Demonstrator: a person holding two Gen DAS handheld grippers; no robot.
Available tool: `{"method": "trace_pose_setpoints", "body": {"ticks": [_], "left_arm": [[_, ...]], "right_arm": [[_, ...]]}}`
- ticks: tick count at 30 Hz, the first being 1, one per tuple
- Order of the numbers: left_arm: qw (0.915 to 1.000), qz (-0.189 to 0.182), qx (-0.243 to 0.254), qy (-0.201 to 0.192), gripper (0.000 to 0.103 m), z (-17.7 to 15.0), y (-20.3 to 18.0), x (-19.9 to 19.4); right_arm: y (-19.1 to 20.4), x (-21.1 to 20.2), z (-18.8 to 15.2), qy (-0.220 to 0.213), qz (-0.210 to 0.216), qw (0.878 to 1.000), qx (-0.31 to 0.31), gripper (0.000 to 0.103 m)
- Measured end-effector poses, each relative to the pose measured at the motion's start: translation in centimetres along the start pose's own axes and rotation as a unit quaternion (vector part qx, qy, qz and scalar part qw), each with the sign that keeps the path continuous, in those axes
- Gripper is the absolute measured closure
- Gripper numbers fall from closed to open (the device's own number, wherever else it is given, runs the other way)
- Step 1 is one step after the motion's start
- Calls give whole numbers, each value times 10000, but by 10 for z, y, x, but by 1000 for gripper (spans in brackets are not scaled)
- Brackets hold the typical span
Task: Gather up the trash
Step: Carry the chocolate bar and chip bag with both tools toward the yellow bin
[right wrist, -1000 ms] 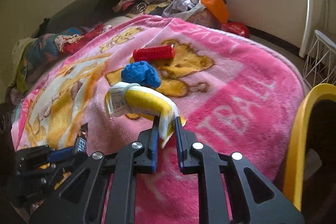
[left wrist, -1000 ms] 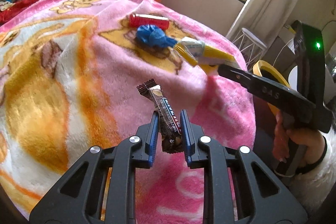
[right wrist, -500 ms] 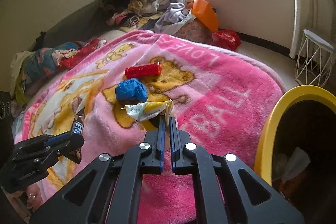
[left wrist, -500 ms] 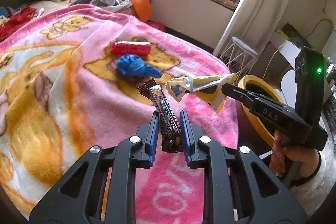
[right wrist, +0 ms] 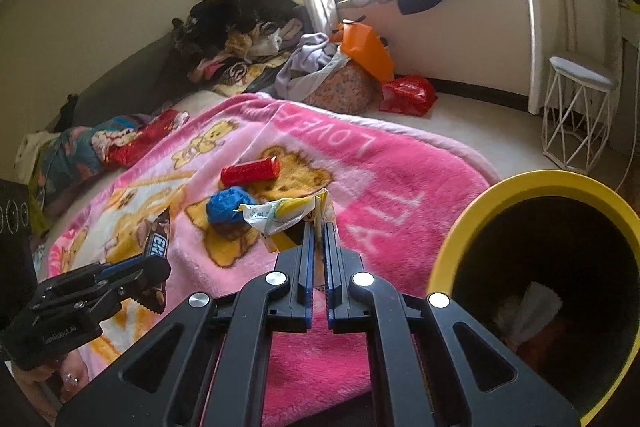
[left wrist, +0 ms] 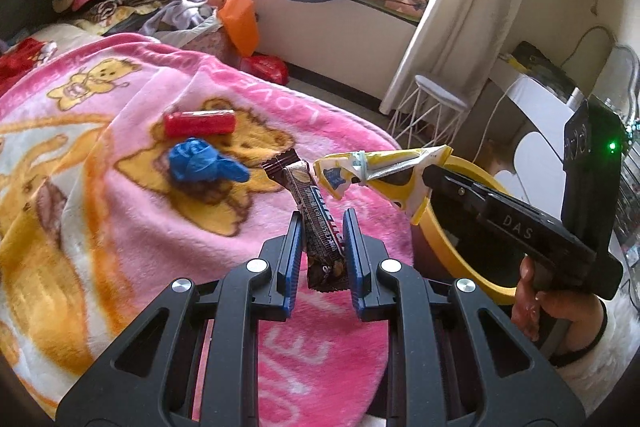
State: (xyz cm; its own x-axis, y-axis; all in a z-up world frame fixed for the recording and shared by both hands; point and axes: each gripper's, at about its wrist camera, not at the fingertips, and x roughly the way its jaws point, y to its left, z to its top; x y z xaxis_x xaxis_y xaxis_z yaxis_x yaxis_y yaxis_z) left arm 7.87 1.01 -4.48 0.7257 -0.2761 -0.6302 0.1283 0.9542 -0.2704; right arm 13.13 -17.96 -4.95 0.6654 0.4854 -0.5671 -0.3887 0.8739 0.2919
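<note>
My left gripper (left wrist: 322, 223) is shut on a brown chocolate bar wrapper (left wrist: 316, 227), held upright above the pink blanket (left wrist: 120, 227). My right gripper (right wrist: 319, 231) is shut on a crumpled yellow and white wrapper (right wrist: 280, 213), which hangs in the air to its left. Seen from the left wrist, that wrapper (left wrist: 380, 171) sits over the near rim of the yellow bin (left wrist: 440, 239). The bin (right wrist: 452, 247) stands at the lower right with some paper inside. A red wrapper (right wrist: 250, 171) and a blue crumpled piece (right wrist: 226, 205) lie on the blanket.
A white wire stool (right wrist: 576, 107) stands on the floor by the curtain. Beyond the blanket's far edge lie an orange bag (right wrist: 366, 47), a red bag (right wrist: 408, 95) and a pile of clothes (right wrist: 240, 39). A window bench holds more clothes.
Both grippers have risen off the blanket with their wrappers and shifted toward the yellow bin. The yellow wrapper has left the blanket and the right jaws have closed tighter on it.
</note>
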Motion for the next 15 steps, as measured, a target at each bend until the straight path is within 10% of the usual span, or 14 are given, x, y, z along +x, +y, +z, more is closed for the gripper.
{"method": "trace_pose_setpoints", "body": {"ticks": [15], "left_arm": [[9991, -340, 262, -12, 88, 6, -39, 14]], "right_arm": [[-44, -38, -3, -315, -441, 9976, 426, 98]]}}
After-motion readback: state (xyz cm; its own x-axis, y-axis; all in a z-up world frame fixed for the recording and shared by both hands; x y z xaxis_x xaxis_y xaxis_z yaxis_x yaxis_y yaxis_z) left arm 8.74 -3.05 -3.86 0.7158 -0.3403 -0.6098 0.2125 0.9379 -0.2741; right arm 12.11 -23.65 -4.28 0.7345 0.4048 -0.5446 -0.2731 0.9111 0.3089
